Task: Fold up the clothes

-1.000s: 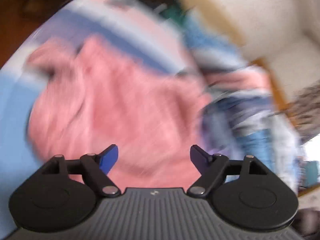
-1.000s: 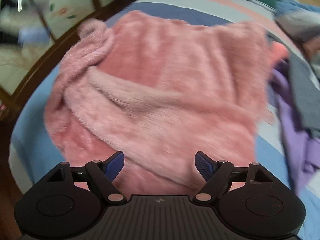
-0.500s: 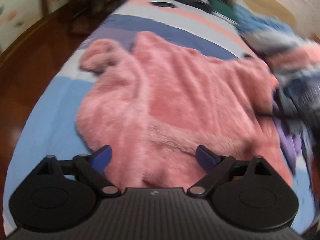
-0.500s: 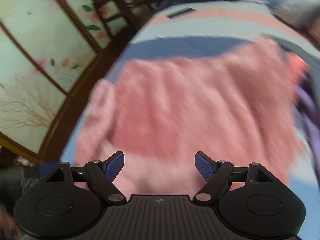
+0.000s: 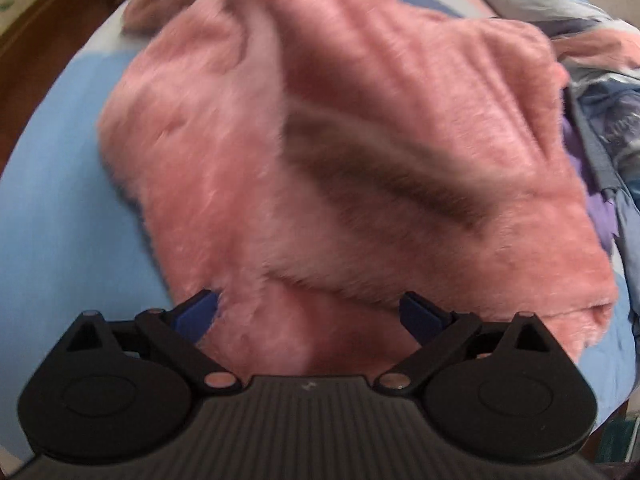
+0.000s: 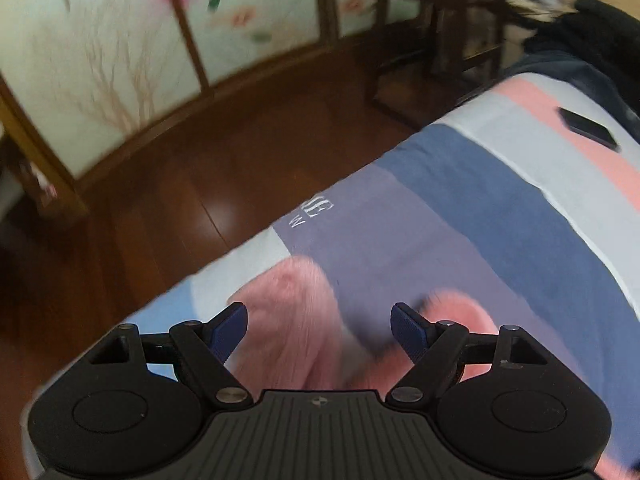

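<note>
Left wrist view is filled mostly by the bed (image 5: 52, 184), its cover striped in light blue, navy, white and pink, with a pink fluffy garment (image 5: 360, 152) spread across the middle of it. The garment lies partly laid over itself: a thick band, likely a sleeve, crosses it from 10 o'clock toward 4 o'clock, and a rounded lobe sticks out at 11 o'clock. Its edges are uneven and the outline is not yet a tidy rectangle, so the fold looks only partly made; further folds and squaring seem left to do, though motion blur hides the finer creases. At 2 to 3 o'clock a pile of other clothes (image 5: 600, 120), grey, blue and purple, sits unfolded beside it, which suggests more garments wait.

The left gripper (image 5: 312, 308) hovers over the garment's near edge at 6 o'clock with its blue fingers spread wide, holding nothing.

In the right wrist view the right gripper (image 6: 319, 324) points toward the garment's far lobe near the bed's edge, fingers likewise wide apart and empty. A small dark object (image 6: 588, 130) lies on the cover at 2 o'clock.
</note>
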Action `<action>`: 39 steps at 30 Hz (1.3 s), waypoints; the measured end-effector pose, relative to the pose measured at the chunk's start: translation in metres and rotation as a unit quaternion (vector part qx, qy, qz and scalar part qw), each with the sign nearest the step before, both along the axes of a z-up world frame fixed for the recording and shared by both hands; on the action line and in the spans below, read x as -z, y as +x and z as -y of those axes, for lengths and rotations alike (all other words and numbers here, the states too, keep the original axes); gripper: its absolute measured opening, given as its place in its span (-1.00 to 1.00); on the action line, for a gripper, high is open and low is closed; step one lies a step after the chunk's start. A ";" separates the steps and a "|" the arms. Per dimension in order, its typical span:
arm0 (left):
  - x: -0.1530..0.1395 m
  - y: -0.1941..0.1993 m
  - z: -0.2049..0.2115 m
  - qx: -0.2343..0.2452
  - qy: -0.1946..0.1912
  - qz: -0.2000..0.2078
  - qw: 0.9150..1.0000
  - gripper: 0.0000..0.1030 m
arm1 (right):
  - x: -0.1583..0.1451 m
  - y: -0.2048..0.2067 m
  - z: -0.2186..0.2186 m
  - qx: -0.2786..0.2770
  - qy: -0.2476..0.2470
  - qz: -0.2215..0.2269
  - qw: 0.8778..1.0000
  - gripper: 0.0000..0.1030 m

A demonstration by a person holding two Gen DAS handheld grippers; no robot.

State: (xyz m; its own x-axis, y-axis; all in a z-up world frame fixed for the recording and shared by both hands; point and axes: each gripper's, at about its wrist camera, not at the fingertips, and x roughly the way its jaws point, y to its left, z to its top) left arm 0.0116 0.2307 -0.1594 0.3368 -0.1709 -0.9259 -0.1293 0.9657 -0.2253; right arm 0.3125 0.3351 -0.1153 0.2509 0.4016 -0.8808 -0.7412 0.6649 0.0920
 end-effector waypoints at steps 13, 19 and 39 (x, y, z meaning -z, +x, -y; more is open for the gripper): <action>-0.003 -0.018 -0.027 -0.028 -0.022 -0.008 0.999 0.97 | -0.041 -0.014 0.056 0.144 0.179 -0.039 0.972 -0.91; -0.036 -0.028 -0.033 0.003 -0.036 0.019 0.999 0.97 | -0.127 -0.118 0.220 0.340 0.295 -0.005 0.893 -0.91; -0.093 -0.023 0.045 0.196 0.049 0.059 0.978 0.98 | -0.034 -0.332 0.451 0.625 0.103 -0.008 0.774 -0.22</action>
